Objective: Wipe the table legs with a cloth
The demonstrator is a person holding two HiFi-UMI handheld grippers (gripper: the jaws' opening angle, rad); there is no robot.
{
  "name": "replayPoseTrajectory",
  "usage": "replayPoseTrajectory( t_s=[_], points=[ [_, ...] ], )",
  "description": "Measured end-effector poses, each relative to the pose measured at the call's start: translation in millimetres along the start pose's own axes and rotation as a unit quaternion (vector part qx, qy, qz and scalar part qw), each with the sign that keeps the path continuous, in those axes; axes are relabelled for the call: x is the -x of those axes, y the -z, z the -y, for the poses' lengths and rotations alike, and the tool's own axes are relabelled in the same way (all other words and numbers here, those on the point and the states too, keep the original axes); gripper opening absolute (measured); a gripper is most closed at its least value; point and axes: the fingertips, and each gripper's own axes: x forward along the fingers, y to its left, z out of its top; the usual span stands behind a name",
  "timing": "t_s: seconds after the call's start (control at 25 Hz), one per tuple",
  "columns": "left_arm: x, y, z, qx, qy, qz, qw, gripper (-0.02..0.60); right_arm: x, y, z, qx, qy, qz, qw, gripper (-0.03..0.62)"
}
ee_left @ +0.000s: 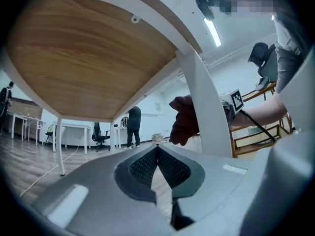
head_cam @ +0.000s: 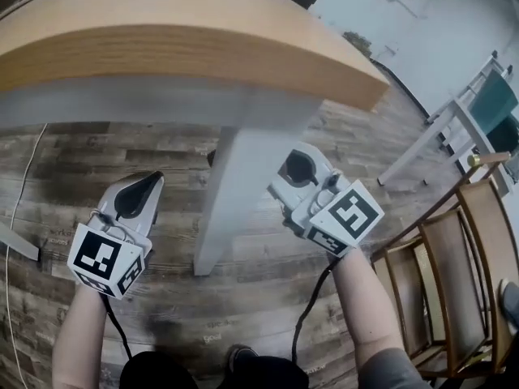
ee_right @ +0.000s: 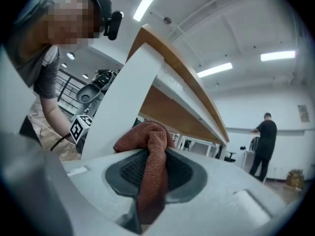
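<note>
- Looking down in the head view, I hold my left gripper (head_cam: 151, 178) and my right gripper (head_cam: 285, 168) on either side of the white table leg (head_cam: 229, 197). The left one is near the leg but apart from it, and the right one is close up against it. The leg stands on a wood-plank floor (head_cam: 89, 156) under the rounded wooden tabletop (head_cam: 186, 43). A wooden chair (head_cam: 454, 274) stands off to my right.
- In the left gripper view, my jaws are pressed together at their tips with nothing between them. Beyond them the reddish-brown cloth (ee_left: 184, 120) sits bunched against the edge of the leg, and my right gripper's marker cube (ee_left: 236, 100) shows on the leg's far side.
- In the right gripper view, my jaws pinch the cloth. One fold hangs down between the pads and the rest bulges out above them, right beside the leg's flat face. A person in dark clothes (ee_right: 263, 141) stands far back.
</note>
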Motion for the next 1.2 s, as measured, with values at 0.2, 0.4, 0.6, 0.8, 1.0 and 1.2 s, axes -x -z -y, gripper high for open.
replayPoseTrajectory(
  t_s=[0.2,0.4,0.6,0.8,1.0,1.2],
  points=[
    [-10,-33,2,-0.028,0.005,0.015,0.9995,0.020,-29,-46,0,0.046,-0.054,0.066,0.995,0.071],
    [-9,-19,8,-0.029,0.010,0.002,0.9995,0.020,-27,-44,-7,0.027,-0.064,0.096,0.993,0.071],
    [0,18,15,-0.020,0.020,-0.023,0.9993,0.020,-19,21,-24,0.002,-0.063,0.046,0.997,0.071],
    [12,62,17,0.006,0.011,-0.050,0.9987,0.020,-15,85,-52,-0.024,-0.079,-0.007,0.997,0.071],
    [29,110,19,0.022,0.008,-0.083,0.9963,0.020,-15,139,-76,-0.046,-0.093,-0.049,0.993,0.071],
    [43,145,15,0.042,-0.005,-0.105,0.9935,0.020,-15,189,-95,-0.072,-0.108,-0.086,0.988,0.071]
  ],
)
